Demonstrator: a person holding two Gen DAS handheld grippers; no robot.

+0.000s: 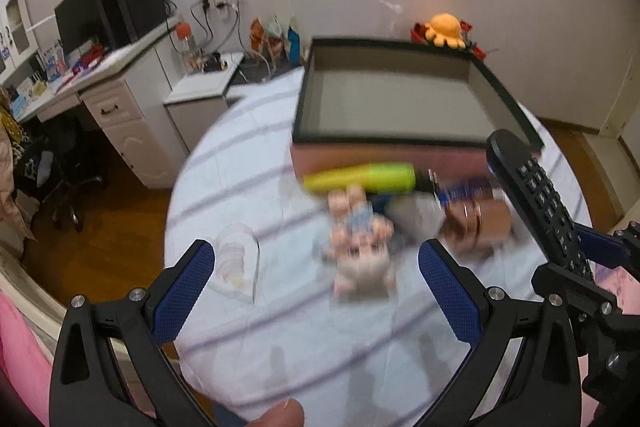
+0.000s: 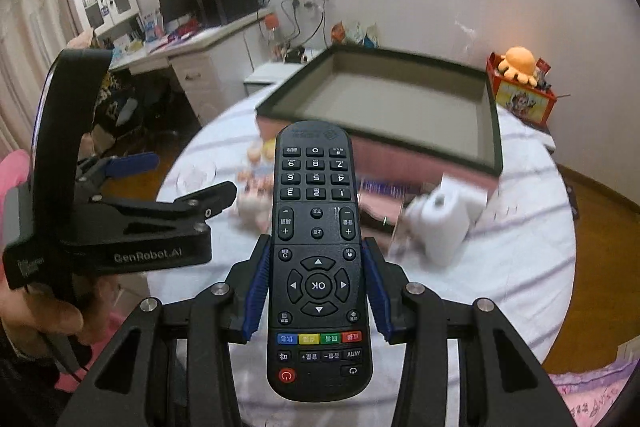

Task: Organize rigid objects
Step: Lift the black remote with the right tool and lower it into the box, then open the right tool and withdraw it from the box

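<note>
I have the remote (image 2: 318, 255) clamped in my right gripper (image 2: 318, 291), left gripper (image 1: 316, 291) open near it, and next I'd carry it into the box (image 2: 494, 131).

Orange octopus plush (image 2: 518, 62) on red box (image 2: 520, 99) — white desk (image 1: 100, 75) beyond.

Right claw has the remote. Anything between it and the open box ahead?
Nothing visible blocks the way. The remote is held above the table, and the box lies open-topped ahead. The toys and white roll lie lower, before its near wall.
</note>
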